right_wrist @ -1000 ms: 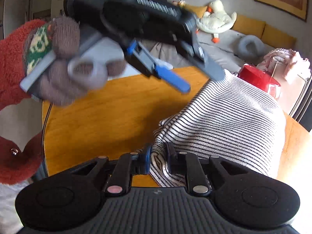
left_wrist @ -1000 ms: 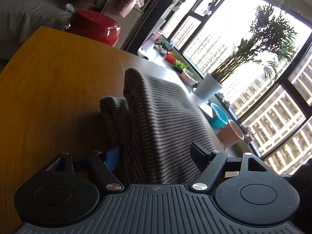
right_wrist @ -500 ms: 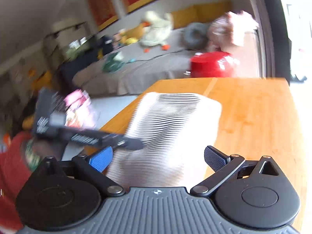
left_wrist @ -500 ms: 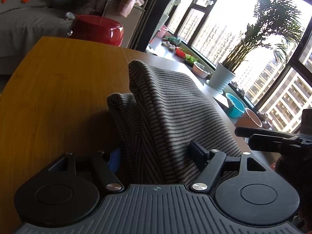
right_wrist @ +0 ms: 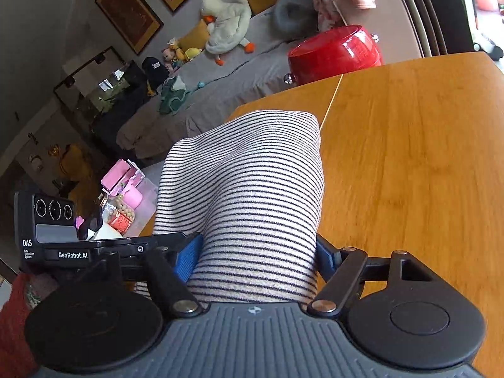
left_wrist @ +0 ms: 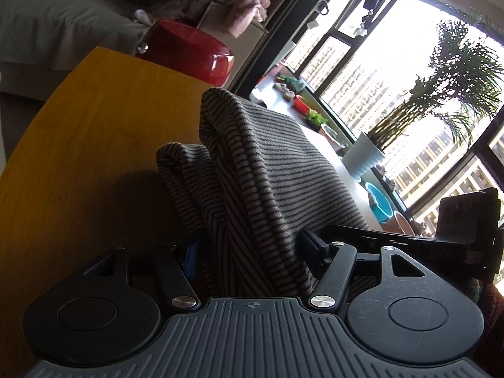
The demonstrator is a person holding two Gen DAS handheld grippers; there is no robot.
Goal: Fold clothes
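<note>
The fingers of the left gripper (left_wrist: 252,252) stand apart with the striped garment (left_wrist: 267,173) bunched between them, and both seem to press the cloth. The right gripper (right_wrist: 258,252) holds the same garment (right_wrist: 252,189) between its blue fingers (right_wrist: 189,256), fairly wide. The garment is folded in thick layers and hangs over the wooden tabletop (right_wrist: 409,157). Beyond the garment a red pot (right_wrist: 335,52) stands past the far edge of the tabletop. Left of the garment, the other gripper's body (right_wrist: 56,236) reads "DAS" and "GenRobot.AI". Behind it a jar (right_wrist: 118,212) holds pale round pieces
</note>
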